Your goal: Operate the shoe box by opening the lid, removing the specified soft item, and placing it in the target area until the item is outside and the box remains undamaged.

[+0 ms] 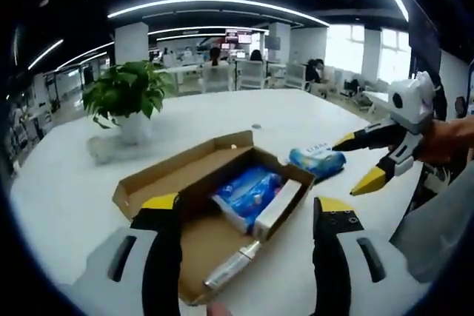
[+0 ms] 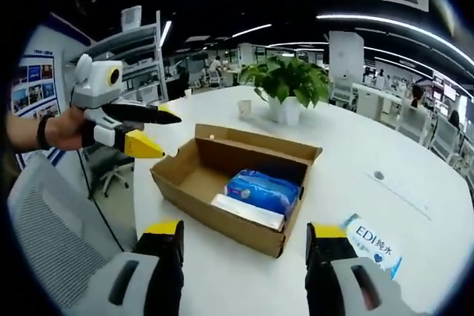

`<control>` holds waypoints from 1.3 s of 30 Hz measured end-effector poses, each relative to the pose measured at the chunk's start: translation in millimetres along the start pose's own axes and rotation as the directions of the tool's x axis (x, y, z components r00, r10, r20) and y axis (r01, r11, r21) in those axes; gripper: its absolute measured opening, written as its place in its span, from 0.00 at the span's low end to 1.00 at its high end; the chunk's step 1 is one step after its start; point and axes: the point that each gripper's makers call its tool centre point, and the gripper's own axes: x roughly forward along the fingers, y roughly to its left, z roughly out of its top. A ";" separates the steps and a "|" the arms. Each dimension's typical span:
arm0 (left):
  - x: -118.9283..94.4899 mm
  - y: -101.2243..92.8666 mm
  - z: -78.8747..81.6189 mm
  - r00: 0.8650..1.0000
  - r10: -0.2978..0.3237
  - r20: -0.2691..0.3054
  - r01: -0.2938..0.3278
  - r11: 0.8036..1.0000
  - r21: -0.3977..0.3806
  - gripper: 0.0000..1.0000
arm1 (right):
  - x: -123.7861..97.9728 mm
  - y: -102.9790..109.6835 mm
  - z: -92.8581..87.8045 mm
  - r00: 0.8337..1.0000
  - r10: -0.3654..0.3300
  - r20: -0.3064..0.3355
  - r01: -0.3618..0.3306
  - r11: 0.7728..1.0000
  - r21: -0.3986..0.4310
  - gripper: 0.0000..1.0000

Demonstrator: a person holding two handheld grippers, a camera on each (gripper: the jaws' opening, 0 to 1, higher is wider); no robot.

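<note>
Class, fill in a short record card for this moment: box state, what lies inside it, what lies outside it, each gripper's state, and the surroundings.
Box: cardboard shoe box, lid open, on white table
Inside: blue soft pack, white carton, silver tube
Outside: blue packet on the table beside the box
Left gripper: open, empty
Right gripper: open, empty
Surroundings: potted plant
</note>
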 end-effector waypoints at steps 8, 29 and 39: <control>-1.4 -5.0 -1.5 1.000 -0.001 0.001 0.001 1.000 0.009 0.70 | 26.4 -6.1 12.0 0.998 0.027 -0.055 -0.032 0.996 -0.081 0.63; -0.2 -9.9 -4.4 1.000 0.005 -0.013 -0.004 0.999 0.043 0.69 | 88.9 -11.3 33.9 0.973 0.082 -0.218 -0.155 0.927 -0.341 0.62; -0.1 -12.8 -5.3 1.000 -0.003 -0.015 0.004 0.999 0.046 0.69 | 111.8 -8.1 36.5 0.954 0.100 -0.283 -0.217 0.882 -0.418 0.63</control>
